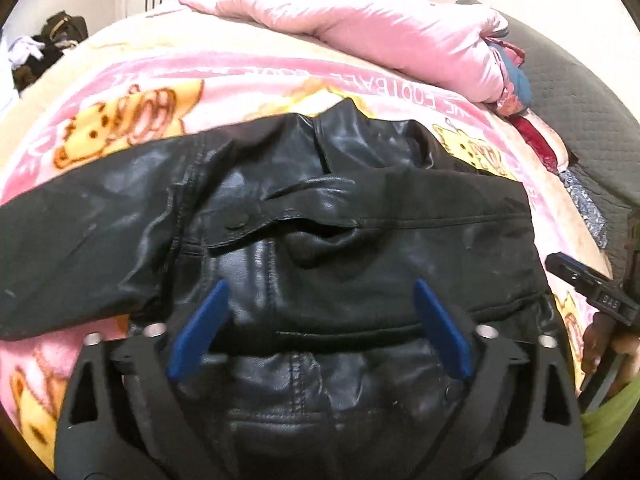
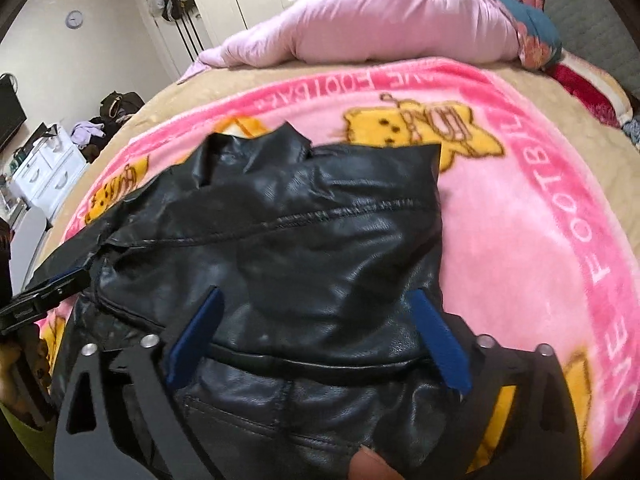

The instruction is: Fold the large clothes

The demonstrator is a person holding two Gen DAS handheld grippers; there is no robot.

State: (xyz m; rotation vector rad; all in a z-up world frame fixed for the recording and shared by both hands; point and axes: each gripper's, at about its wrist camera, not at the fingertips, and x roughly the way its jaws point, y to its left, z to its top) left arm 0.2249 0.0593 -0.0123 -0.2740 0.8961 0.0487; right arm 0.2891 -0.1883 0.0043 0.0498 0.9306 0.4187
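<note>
Left wrist view: left gripper (image 1: 318, 328) had its jaws spread wide, nothing pinched, over the black leather jacket (image 1: 304, 216) lying mid-blanket (image 1: 132, 92), w/ one sleeve (image 1: 72, 232) flung toward the blanket's left edge. Right wrist view: right gripper (image 2: 316, 340) was let go too, hovering over the jacket's partly folded body. Prob halfway; sleeve left. No containers.

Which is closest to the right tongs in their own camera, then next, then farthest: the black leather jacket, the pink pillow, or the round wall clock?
1. Black leather jacket: right under the right tongs, between the open blue fingers.
2. Pink pillow: across the bed, at the top.
3. Round wall clock: on the far wall, upper left.
</note>
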